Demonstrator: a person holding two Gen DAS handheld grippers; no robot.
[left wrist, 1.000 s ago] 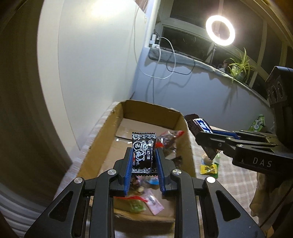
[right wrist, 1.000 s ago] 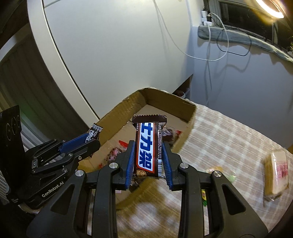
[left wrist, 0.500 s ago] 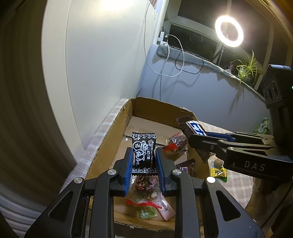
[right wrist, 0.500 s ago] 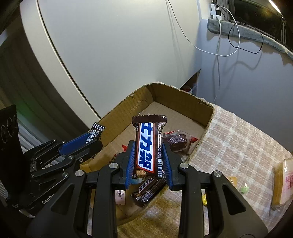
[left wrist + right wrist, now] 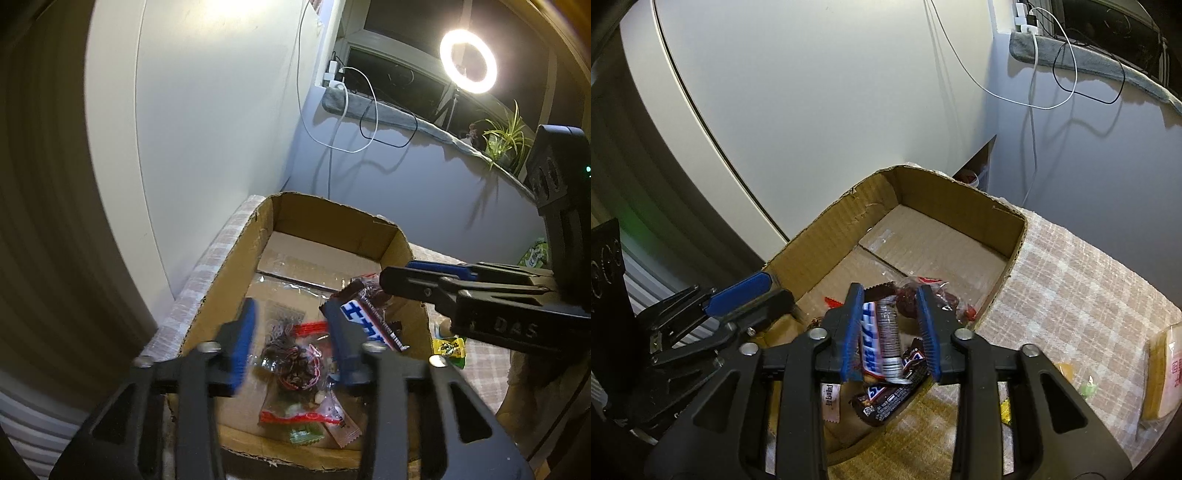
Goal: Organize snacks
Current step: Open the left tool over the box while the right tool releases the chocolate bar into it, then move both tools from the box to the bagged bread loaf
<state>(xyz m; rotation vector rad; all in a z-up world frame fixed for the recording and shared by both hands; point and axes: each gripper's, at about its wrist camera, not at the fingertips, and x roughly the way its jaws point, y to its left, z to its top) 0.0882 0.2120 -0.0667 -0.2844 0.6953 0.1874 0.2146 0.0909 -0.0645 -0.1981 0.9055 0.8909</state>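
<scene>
Both grippers have just opened over the cardboard box (image 5: 945, 206): left gripper (image 5: 291, 343) empty, right gripper (image 5: 890, 332) letting the Snickers bar (image 5: 881, 343) drop in — two more snacks sorted.

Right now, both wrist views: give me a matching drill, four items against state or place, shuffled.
1. left gripper
2. chocolate bar
3. cardboard box
4. ring light

a. lit
b. tilted between the open fingers of the right gripper
c. open, over the box
d. on the checked cloth

Pairs: 1-c, 2-b, 3-d, 4-a
</scene>
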